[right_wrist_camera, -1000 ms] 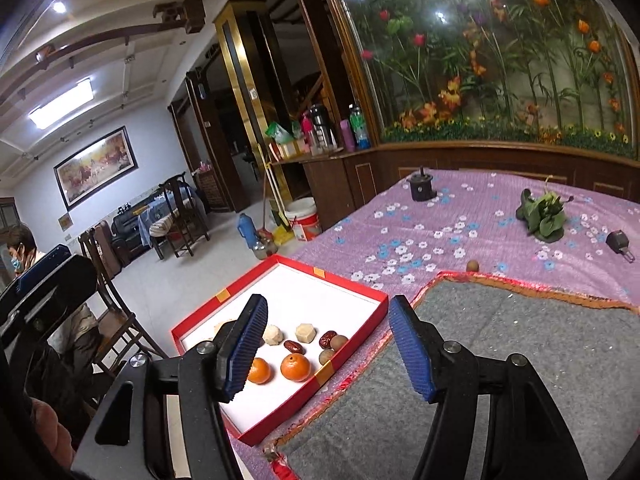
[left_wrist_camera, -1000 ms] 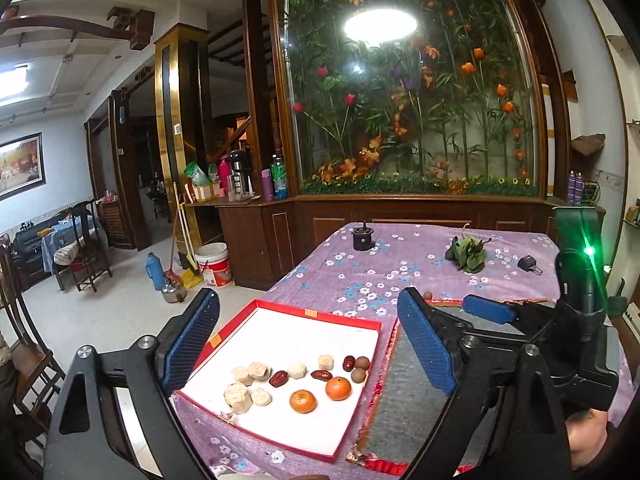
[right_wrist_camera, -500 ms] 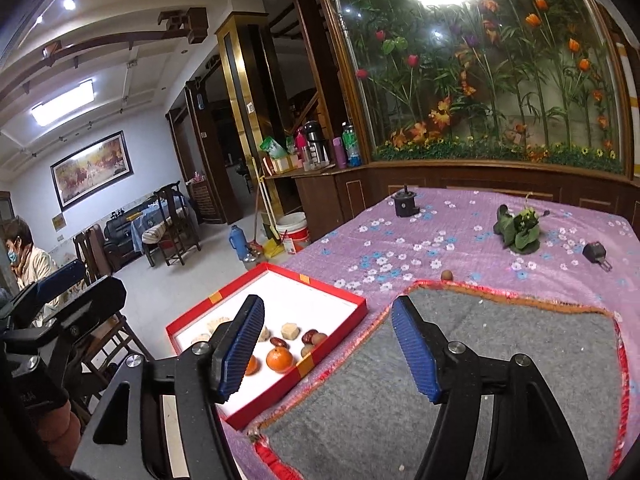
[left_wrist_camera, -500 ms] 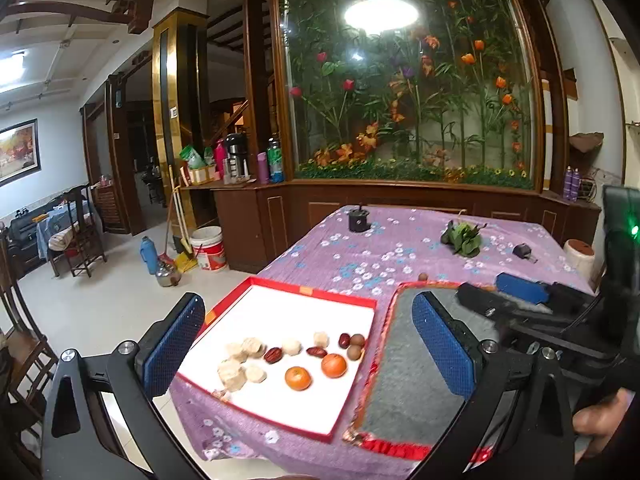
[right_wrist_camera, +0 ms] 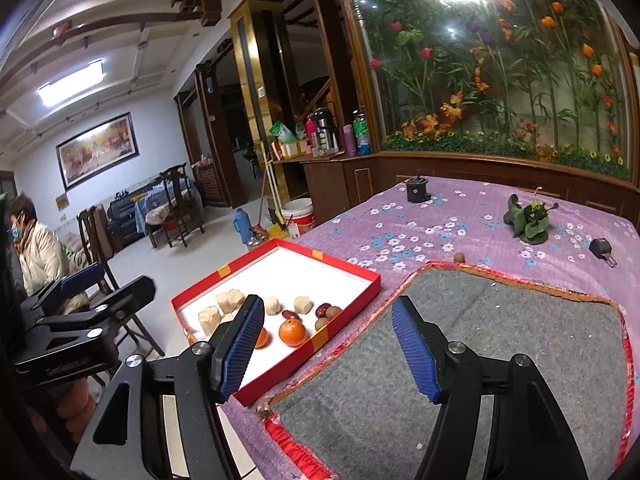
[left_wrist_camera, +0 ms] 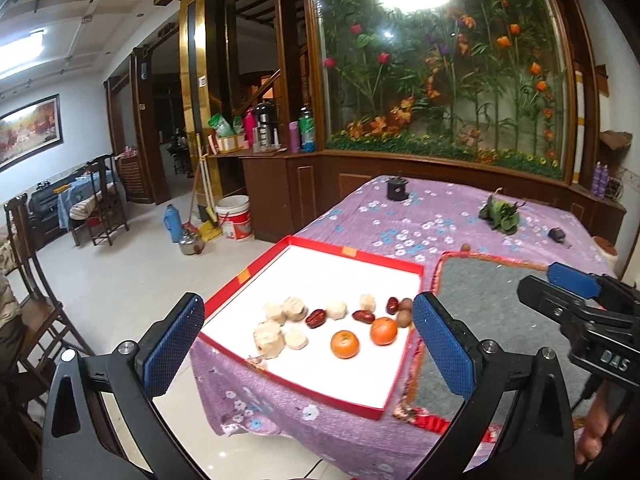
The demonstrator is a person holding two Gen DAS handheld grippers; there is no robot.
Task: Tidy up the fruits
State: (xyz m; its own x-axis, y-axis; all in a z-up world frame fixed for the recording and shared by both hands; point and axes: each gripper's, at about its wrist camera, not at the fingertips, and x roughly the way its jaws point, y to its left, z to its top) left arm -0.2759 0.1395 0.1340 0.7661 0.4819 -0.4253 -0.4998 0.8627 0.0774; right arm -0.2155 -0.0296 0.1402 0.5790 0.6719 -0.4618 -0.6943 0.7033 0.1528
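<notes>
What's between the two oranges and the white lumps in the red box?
Left wrist view: two dark red dates lie between the oranges and white lumps.

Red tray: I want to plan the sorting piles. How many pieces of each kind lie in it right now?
Oranges: 2
Red dates: 3
Brown longans: 2
Pale chunks: 6
Total: 13

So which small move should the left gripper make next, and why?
Probably lower the left gripper toward the near orange in the red tray. Its jaws are open and empty, held above the tray, and that orange lies loose between them.
</notes>
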